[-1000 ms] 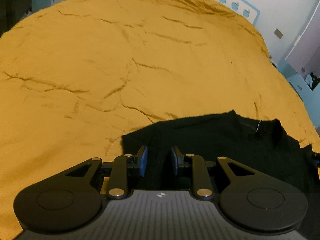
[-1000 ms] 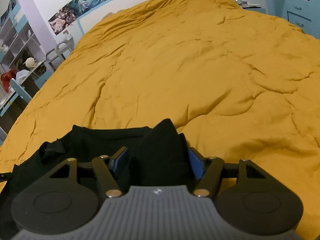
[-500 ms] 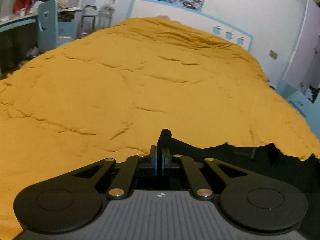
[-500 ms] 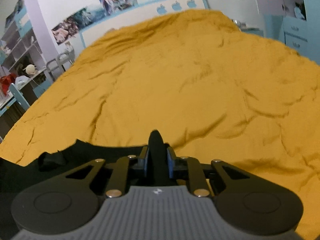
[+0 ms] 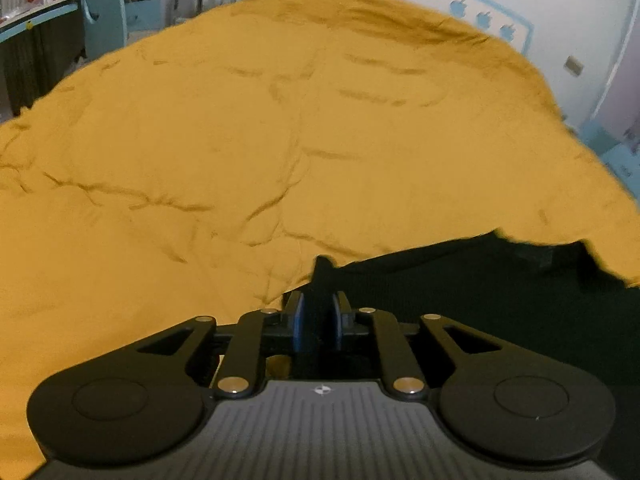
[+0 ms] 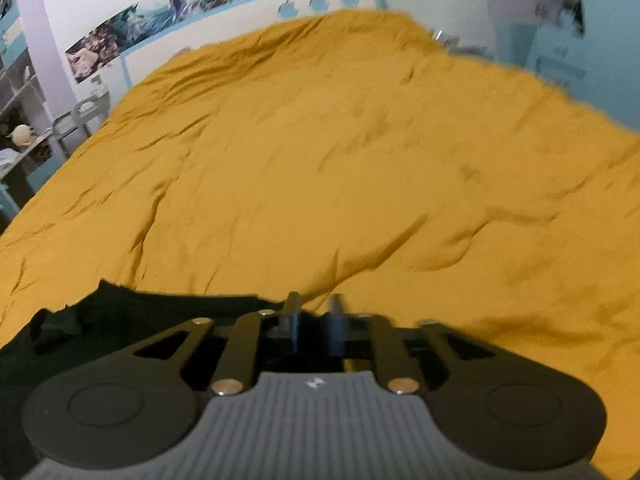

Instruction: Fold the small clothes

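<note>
Left gripper [image 5: 318,308] is clamped on a pinch of the black garment [image 5: 480,280], jaws having just eased apart a little with cloth sticking up between the blue pads [image 5: 299,318]. Right gripper [image 6: 314,318] has jaws just widening; blur hides whether it grips. The garment lies on the near edge of the mustard-yellow bedspread [image 5: 240,140].

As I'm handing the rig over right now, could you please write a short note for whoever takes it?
Left gripper pinches a fold of the black shirt; its jaws just eased wider.
Right gripper open, jaws just widened, no cloth visibly between.
Shirt lies on the orange bedspread, between both grippers.
Done: no fold visible. Left: fold the shirt.
</note>
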The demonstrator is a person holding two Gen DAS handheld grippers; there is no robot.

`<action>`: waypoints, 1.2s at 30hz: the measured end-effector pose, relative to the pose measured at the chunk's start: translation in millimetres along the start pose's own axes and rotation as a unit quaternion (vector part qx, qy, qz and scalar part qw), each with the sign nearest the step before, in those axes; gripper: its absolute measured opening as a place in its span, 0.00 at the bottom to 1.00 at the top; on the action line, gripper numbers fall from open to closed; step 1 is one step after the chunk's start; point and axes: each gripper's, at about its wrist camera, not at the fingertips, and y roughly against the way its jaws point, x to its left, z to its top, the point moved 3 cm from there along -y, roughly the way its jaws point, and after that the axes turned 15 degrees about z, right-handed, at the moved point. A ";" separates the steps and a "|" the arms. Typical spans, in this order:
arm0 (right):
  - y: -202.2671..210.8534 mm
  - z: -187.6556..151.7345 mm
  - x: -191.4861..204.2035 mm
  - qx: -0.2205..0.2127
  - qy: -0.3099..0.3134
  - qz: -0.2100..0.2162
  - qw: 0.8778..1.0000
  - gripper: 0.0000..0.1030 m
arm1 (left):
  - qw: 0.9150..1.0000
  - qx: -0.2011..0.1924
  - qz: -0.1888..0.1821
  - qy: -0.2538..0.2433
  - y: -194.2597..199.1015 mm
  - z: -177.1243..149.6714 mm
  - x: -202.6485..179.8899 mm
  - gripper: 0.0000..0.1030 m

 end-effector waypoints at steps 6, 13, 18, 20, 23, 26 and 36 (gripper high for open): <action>86.7 -14.0 43.2 -0.005 -0.003 0.135 0.991 0.34 | 0.996 -0.017 -0.091 -0.009 92.2 -35.7 -9.9 0.33; 155.6 -91.9 66.9 0.044 -0.011 0.189 0.981 0.45 | 0.991 0.033 -0.126 0.043 128.7 -117.7 -2.4 0.37; 166.5 -129.4 36.5 0.033 -0.028 0.128 0.991 0.32 | 0.995 0.026 -0.089 0.043 125.4 -143.3 15.4 0.33; 168.9 -135.4 22.0 0.029 -0.035 0.105 0.993 0.28 | 0.996 0.023 -0.083 0.039 124.2 -150.5 19.6 0.29; 172.1 -139.8 5.8 0.020 -0.061 0.095 0.993 0.28 | 0.996 0.026 -0.082 0.037 121.6 -154.9 20.6 0.28; 168.0 -142.8 2.8 0.021 -0.053 0.091 0.994 0.27 | 0.995 0.023 -0.086 0.044 119.5 -159.6 21.9 0.28; 183.4 -114.5 68.4 -0.030 -0.003 0.131 0.991 0.50 | 0.987 0.015 -0.130 0.099 143.9 -153.5 24.5 0.43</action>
